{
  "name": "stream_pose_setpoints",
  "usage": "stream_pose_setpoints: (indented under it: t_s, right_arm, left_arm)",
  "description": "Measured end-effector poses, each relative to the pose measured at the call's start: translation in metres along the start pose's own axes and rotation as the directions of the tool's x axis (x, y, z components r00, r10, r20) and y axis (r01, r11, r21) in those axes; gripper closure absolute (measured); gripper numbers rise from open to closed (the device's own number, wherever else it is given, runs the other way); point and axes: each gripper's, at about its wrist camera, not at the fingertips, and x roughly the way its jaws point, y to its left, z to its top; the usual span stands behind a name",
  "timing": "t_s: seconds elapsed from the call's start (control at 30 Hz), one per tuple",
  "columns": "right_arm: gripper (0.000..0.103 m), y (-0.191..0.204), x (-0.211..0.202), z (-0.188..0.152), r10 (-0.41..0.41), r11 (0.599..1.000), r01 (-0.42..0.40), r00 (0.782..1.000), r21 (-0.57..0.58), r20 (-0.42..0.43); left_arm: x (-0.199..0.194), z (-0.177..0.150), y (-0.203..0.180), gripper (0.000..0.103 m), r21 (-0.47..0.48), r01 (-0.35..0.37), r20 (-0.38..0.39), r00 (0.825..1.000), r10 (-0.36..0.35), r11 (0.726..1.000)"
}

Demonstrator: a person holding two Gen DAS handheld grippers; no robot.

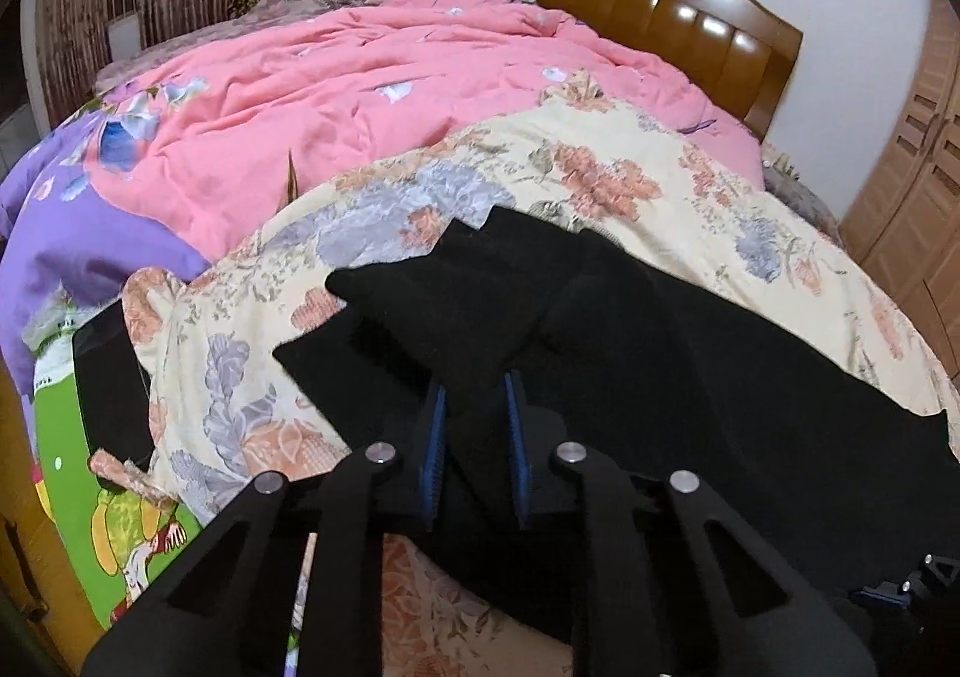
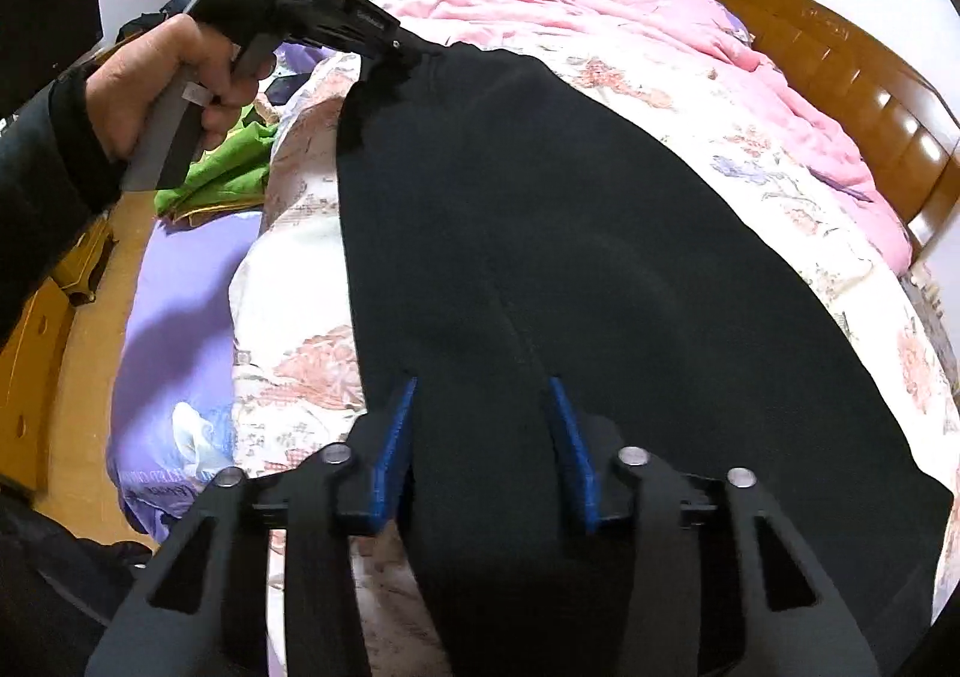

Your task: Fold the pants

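Note:
Black pants [image 2: 540,209] lie on the floral cream quilt [image 2: 750,137] on the bed. In the left wrist view the pants [image 1: 660,329] spread from the middle to the right, and my left gripper [image 1: 477,395] is shut on a bunched fold of the black cloth between its blue pads [image 1: 435,437]. In the right wrist view the left gripper [image 2: 414,50], held by a hand, pinches the pants' far end. My right gripper [image 2: 483,395] has its blue pads [image 2: 393,449] either side of the near end of the pants, closed on the cloth.
A pink duvet [image 1: 360,77] is heaped behind the quilt toward the wooden headboard [image 1: 660,11]. A purple cover [image 1: 78,233] and a green printed cloth [image 1: 120,497] lie at the left edge. A dark tablet-like object [image 1: 111,377] lies there too. A wooden wardrobe [image 1: 912,185] stands on the right.

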Motion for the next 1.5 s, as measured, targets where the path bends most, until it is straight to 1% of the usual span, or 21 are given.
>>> stream_pose_setpoints:
  t_s: [0.03, 0.1, 0.13, 0.3, 0.5, 0.7, 0.77, 0.8, 0.83, 0.87, 0.9, 0.97, 1.0, 1.03, 1.1, 1.17, 1.3, 1.37, 1.43, 1.47, 1.5]
  right_arm:
    - [0.081, -0.001, -0.001, 0.000, 0.002, 1.000, -0.002, 1.000, -0.001, 0.007]
    - [0.087, 0.002, -0.005, 0.001, -0.007, 1.000, 0.008, 1.000, -0.021, 0.019]
    - [0.094, 0.005, -0.008, 0.001, -0.011, 0.999, 0.012, 1.000, -0.037, 0.025]
    - [0.095, 0.007, -0.033, 0.009, -0.007, 0.999, 0.010, 0.997, -0.040, 0.079]
    - [0.094, 0.018, -0.003, -0.006, 0.033, 0.998, -0.034, 0.999, -0.051, -0.010]
    - [0.093, 0.018, -0.007, -0.009, 0.051, 0.998, -0.051, 0.999, -0.044, -0.004]
    - [0.086, 0.020, -0.006, -0.011, 0.063, 0.997, -0.063, 0.998, -0.036, 0.004]
    - [0.069, 0.021, -0.007, -0.011, 0.097, 0.995, -0.097, 0.995, -0.031, 0.008]
    - [0.044, 0.023, -0.008, -0.012, 0.108, 0.994, -0.108, 0.994, -0.030, 0.005]
    - [0.035, 0.026, -0.010, -0.013, 0.097, 0.995, -0.097, 0.995, -0.034, -0.002]
    - [0.032, 0.027, -0.014, -0.013, 0.087, 0.995, -0.087, 0.996, -0.040, 0.000]
    - [0.032, 0.021, -0.026, -0.014, 0.099, 0.995, -0.099, 0.995, -0.009, 0.022]
    - [0.032, 0.016, -0.032, -0.014, 0.098, 0.995, -0.099, 0.994, 0.017, 0.038]
    - [0.032, 0.008, -0.039, -0.015, 0.086, 0.995, -0.089, 0.995, 0.049, 0.056]
    - [0.028, -0.014, -0.048, -0.017, 0.005, 0.993, -0.014, 0.997, 0.121, 0.074]
    - [0.021, -0.038, -0.051, -0.021, -0.103, 0.978, 0.090, 0.993, 0.189, 0.057]
    - [0.016, -0.087, -0.060, -0.042, -0.253, 0.908, 0.249, 0.967, 0.336, -0.030]
    - [0.016, -0.101, -0.063, -0.057, -0.323, 0.881, 0.336, 0.942, 0.333, -0.094]
    - [0.016, -0.114, -0.066, -0.085, -0.374, 0.853, 0.413, 0.910, 0.318, -0.179]
    - [0.016, -0.119, -0.066, -0.100, -0.378, 0.848, 0.430, 0.901, 0.310, -0.215]
    - [0.015, -0.124, -0.071, -0.114, -0.358, 0.851, 0.411, 0.910, 0.326, -0.210]
  left_arm:
    - [-0.002, 0.001, 0.000, 0.088, -0.002, 0.004, 0.005, 1.000, -0.004, 1.000]
    - [-0.007, 0.004, 0.000, 0.088, -0.008, 0.014, 0.023, 1.000, -0.014, 1.000]
    - [-0.012, 0.005, 0.000, 0.088, -0.004, 0.017, 0.036, 0.999, -0.016, 1.000]
    - [-0.038, 0.008, -0.002, 0.088, 0.018, -0.007, 0.089, 0.996, 0.006, 1.000]
    - [-0.003, -0.021, 0.014, 0.087, 0.019, -0.058, 0.002, 0.998, 0.058, 0.998]
    - [-0.008, -0.026, 0.016, 0.087, -0.002, -0.082, 0.005, 0.997, 0.082, 0.997]
    - [-0.007, -0.027, 0.013, 0.086, 0.005, -0.096, 0.007, 0.995, 0.096, 0.995]
    - [-0.006, -0.029, 0.012, 0.079, 0.018, -0.113, 0.008, 0.994, 0.113, 0.993]
    - [-0.006, -0.029, 0.011, 0.072, 0.022, -0.134, 0.010, 0.991, 0.134, 0.991]
    - [-0.007, -0.029, 0.011, 0.046, 0.026, -0.171, 0.015, 0.985, 0.171, 0.985]
    - [-0.014, -0.028, 0.010, 0.029, 0.035, -0.251, 0.035, 0.968, 0.250, 0.967]
    - [-0.030, -0.028, 0.006, 0.022, 0.064, -0.350, 0.100, 0.934, 0.343, 0.935]
    - [-0.040, -0.028, 0.000, 0.016, 0.085, -0.412, 0.141, 0.906, 0.399, 0.907]
    - [-0.049, -0.028, -0.009, 0.013, 0.102, -0.437, 0.180, 0.892, 0.416, 0.894]
    - [-0.061, -0.027, -0.034, 0.006, 0.159, -0.371, 0.225, 0.916, 0.332, 0.915]
    - [-0.058, -0.026, -0.069, 0.004, 0.248, -0.280, 0.219, 0.949, 0.228, 0.928]
    - [-0.026, -0.032, -0.130, 0.004, 0.386, -0.182, 0.167, 0.978, 0.126, 0.904]
    - [-0.007, -0.040, -0.149, 0.004, 0.428, -0.151, 0.131, 0.986, 0.104, 0.891]
    - [0.018, -0.051, -0.159, 0.004, 0.461, -0.169, 0.085, 0.986, 0.146, 0.871]
    - [0.023, -0.055, -0.159, 0.001, 0.452, -0.182, 0.105, 0.983, 0.150, 0.873]
    - [0.023, -0.057, -0.155, 0.001, 0.431, -0.180, 0.111, 0.983, 0.146, 0.884]
